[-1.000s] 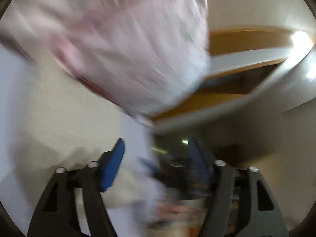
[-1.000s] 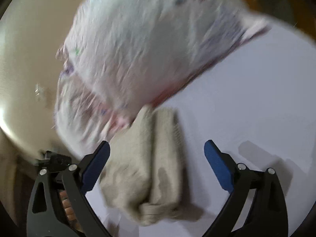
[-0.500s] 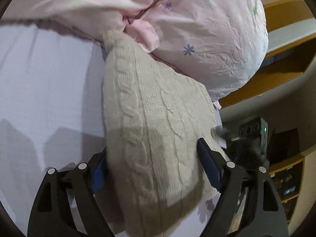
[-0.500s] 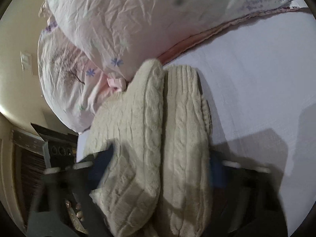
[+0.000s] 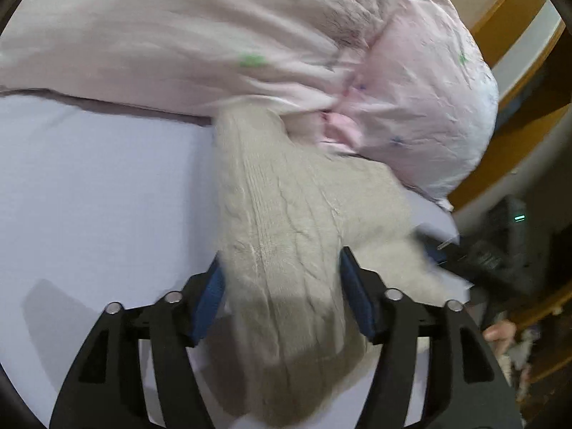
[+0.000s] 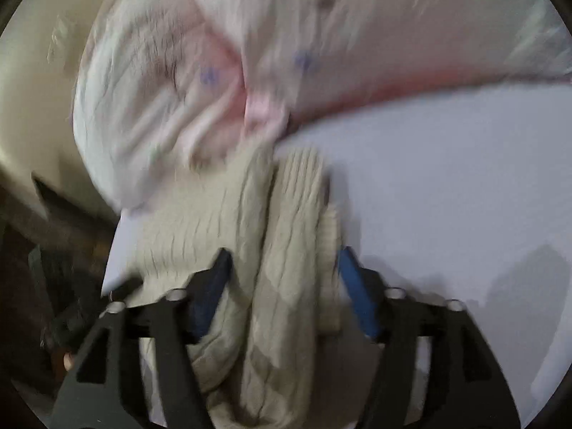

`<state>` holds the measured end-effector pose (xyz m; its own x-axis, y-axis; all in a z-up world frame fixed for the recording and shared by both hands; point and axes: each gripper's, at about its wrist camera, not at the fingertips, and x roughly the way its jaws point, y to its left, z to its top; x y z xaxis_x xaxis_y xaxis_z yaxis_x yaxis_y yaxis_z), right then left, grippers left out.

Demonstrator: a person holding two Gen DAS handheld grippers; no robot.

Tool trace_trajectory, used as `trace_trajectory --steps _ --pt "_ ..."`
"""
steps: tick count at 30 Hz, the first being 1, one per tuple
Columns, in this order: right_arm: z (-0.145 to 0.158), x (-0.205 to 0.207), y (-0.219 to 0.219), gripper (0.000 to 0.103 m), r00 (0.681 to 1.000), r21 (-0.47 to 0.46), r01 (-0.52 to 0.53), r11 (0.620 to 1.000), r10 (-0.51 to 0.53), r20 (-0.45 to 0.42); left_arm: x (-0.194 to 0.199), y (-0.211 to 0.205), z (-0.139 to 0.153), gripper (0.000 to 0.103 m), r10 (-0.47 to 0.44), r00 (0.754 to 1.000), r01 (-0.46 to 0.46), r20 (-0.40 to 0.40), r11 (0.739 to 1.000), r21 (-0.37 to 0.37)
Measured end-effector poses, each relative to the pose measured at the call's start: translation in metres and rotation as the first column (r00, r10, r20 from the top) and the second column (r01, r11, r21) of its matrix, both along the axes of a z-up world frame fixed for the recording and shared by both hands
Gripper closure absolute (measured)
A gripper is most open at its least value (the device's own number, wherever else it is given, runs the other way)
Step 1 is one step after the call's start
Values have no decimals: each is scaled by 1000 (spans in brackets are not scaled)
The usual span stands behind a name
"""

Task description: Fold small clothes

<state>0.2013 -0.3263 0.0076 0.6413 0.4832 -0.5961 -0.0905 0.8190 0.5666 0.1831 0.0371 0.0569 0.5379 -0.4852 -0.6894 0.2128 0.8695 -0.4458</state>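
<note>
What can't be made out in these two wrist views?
- Left wrist: whether the left tool actually pinches the cable-knit sweater; the knit covers its blue pads.
- Right wrist: the same for the right tool; motion blur.
- Sweater's near end: cut off by both frames' bottom edge.
- Pillow print: blurred.

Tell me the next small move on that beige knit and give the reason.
Probably draw the beige knit back from the pink pillow: its far end touches the pillow, and both the left gripper and right gripper have fingers either side of its bunched near end.

Bedroom (pillows (image 5: 250, 35), bedsheet (image 5: 89, 196))
</note>
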Motion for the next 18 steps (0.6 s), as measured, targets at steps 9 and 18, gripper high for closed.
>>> trace_trajectory --steps 9,18 --pt "3 29 32 87 997 -3 -71 997 71 8 -56 -11 17 10 77 974 -137 212 949 283" --pt "7 25 8 81 989 -157 151 976 -149 22 -94 -10 0 6 31 974 -122 225 907 403"
